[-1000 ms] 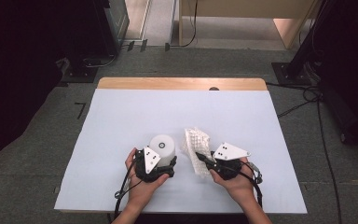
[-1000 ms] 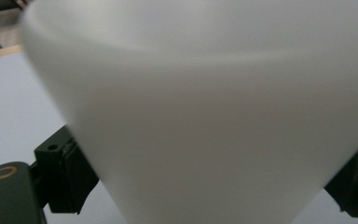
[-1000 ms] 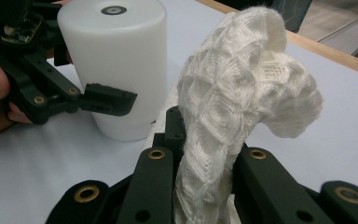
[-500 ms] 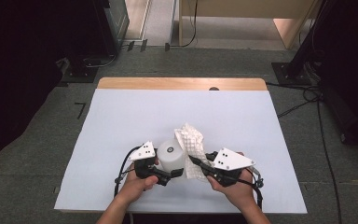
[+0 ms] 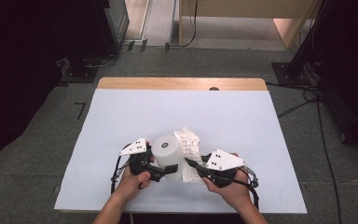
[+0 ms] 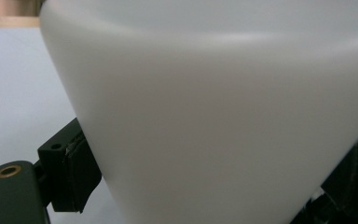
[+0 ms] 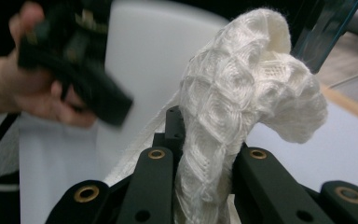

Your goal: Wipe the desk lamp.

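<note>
Near the table's front edge, the left gripper [image 5: 164,171] clamps a white cylinder [image 5: 168,156]; the right gripper [image 5: 189,163] pinches a white textured cloth [image 7: 233,116], probably for wiping, which needs pressing the cloth onto the cylinder.

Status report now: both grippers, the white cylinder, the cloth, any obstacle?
Left gripper shut on white cylinder, held upright. Right gripper shut on white knitted cloth, cloth beside cylinder. Nothing in the way on the table.
</note>
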Action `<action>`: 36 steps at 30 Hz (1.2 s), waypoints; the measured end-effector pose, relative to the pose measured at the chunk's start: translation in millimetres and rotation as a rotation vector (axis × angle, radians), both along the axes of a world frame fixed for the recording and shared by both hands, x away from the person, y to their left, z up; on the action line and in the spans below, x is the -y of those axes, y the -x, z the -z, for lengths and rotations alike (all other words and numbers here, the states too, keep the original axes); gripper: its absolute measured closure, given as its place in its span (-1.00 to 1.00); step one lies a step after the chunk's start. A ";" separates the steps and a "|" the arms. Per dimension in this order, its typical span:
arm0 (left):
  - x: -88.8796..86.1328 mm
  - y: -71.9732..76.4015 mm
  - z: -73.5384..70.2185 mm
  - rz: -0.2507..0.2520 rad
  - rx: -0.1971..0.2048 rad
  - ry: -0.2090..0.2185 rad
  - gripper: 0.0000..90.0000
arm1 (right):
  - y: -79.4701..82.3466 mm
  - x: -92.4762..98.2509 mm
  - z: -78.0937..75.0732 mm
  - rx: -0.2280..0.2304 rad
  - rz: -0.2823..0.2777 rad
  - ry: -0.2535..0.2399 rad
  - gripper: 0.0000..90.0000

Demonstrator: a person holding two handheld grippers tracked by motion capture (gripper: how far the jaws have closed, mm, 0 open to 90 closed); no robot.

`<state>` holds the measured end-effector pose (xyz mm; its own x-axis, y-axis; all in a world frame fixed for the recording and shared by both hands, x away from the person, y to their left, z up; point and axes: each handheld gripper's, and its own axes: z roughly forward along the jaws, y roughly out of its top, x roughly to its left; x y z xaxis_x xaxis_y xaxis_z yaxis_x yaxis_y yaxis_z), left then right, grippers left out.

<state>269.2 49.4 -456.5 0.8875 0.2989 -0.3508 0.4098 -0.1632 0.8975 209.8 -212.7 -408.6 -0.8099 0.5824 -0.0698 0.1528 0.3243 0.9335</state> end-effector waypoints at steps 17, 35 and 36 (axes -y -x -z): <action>-0.5 0.4 -3.1 -0.031 0.045 -0.041 -0.82 | -2.3 -1.4 2.1 -0.031 0.002 0.012 0.78; 3.5 -5.0 23.0 -0.324 0.276 -0.361 -0.82 | -21.5 15.8 24.0 -0.123 0.101 0.054 0.78; 3.0 -4.3 24.1 -0.321 0.283 -0.360 -0.82 | -21.9 16.6 24.5 -0.126 0.103 0.048 0.78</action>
